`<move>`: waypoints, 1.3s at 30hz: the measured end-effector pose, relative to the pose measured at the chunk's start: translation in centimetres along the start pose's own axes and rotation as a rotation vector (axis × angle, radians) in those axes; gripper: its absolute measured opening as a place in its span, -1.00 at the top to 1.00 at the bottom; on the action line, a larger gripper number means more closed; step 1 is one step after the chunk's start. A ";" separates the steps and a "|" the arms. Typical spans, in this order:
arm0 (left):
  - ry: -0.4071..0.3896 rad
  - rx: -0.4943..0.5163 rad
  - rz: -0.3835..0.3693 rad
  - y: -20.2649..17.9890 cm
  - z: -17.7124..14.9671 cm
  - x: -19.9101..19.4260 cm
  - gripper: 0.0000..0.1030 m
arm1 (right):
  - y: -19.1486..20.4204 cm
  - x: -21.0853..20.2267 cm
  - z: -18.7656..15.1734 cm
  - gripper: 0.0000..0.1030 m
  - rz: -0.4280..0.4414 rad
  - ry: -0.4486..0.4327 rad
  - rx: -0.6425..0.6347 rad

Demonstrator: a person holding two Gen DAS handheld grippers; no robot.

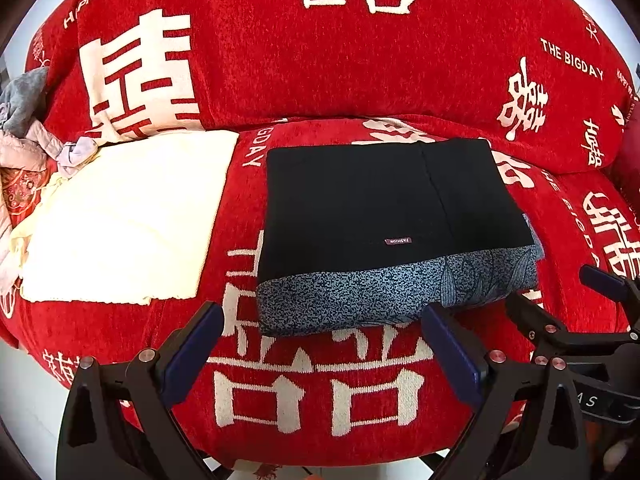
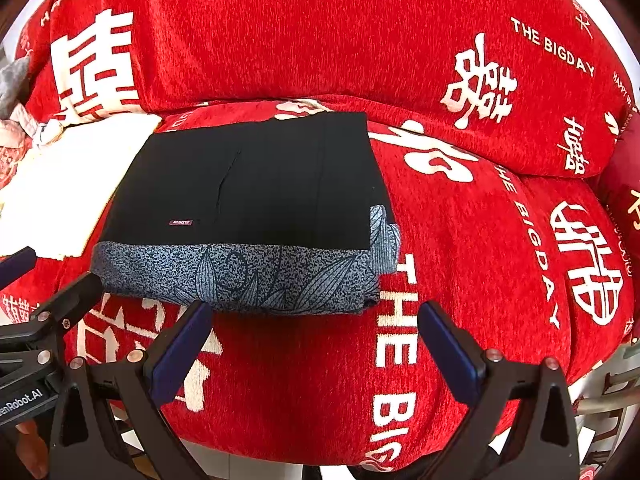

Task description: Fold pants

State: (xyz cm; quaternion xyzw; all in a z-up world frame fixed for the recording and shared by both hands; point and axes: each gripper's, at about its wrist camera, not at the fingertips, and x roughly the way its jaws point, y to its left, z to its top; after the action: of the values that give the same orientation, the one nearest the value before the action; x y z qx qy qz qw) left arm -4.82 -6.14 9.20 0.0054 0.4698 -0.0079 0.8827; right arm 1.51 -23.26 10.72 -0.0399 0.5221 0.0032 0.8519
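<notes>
Both tools hang with their fingers spread wide apart and nothing between them. Seen from its own camera, the left tool (image 1: 324, 344) sits low over the front edge of a sofa (image 1: 360, 60) draped in red cloth with white characters and the words "THE BIGDAY"; its blue pads (image 1: 452, 352) frame the near hem of the pants (image 1: 384, 216), which lie just ahead of it and slightly to the right, not touched. The pants are folded into a flat, squarish bundle on the seat: a black layer on top, with a small label (image 1: 397, 241) near its front, and a blue speckled leaf-print band showing along the near edge and at the right corner. Left of the left tool, ahead, a cream blanket (image 1: 120, 216) lies flat on the seat beside the pants, and farther left a heap of grey and pale clothes (image 1: 28, 128) sits at the sofa's end. The right tool (image 2: 316, 340) hovers just right of the left one, level with it; from its camera the pants (image 2: 256, 184) lie ahead and to the left, their near hem close to its left finger but apart from it. Each tool shows at the edge of the other's view.
</notes>
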 end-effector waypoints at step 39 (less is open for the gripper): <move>0.010 0.006 -0.009 0.2 -0.2 0.2 -0.94 | -0.1 0.1 -0.3 -0.99 -0.003 0.003 0.001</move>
State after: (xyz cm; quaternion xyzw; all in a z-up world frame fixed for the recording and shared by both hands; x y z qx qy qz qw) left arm -4.88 -5.92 8.95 0.0062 0.4742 -0.0132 0.8803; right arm 1.27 -23.42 10.48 -0.0404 0.5233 0.0018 0.8512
